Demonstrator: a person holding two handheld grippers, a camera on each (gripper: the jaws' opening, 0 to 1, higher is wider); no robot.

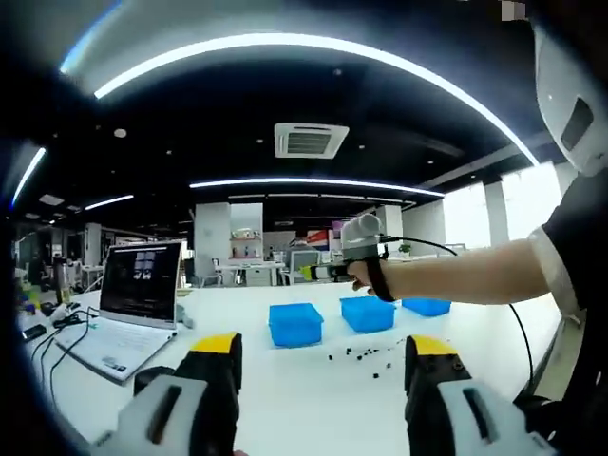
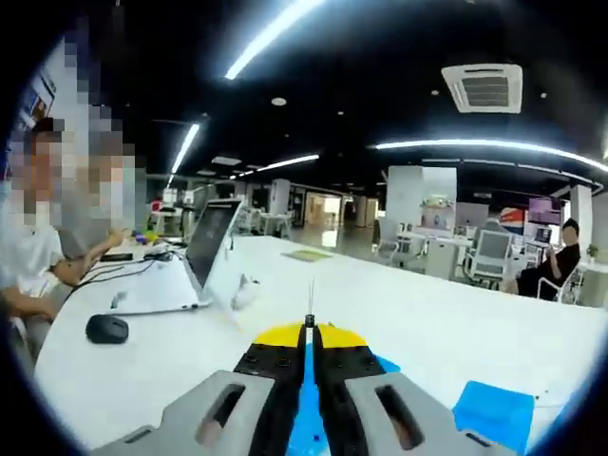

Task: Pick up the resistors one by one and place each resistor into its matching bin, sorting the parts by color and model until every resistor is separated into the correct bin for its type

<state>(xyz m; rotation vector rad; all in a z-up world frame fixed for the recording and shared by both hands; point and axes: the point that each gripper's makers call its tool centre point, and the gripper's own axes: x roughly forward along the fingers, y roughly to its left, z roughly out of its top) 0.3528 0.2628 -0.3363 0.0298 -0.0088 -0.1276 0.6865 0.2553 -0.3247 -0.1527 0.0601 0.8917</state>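
Note:
Three blue bins (image 1: 295,324) (image 1: 368,313) (image 1: 427,306) stand in a row on the white table (image 1: 285,389). Several small dark resistors (image 1: 366,356) lie scattered in front of them. My left gripper (image 1: 323,359) is open and held low, short of the scatter, with nothing between its jaws. A hand holds my right gripper (image 1: 332,272) in the air above the bins. In the right gripper view my right gripper (image 2: 309,328) is shut on a resistor (image 2: 311,299), whose thin lead sticks up from the tips. A blue bin (image 2: 494,413) lies below right, and more blue shows under the jaws.
An open laptop (image 1: 133,294) with cables sits at the table's left. In the right gripper view the laptop (image 2: 204,247), a black mouse (image 2: 106,329) and a seated person (image 2: 38,256) are at the left. Desks and chairs stand farther back.

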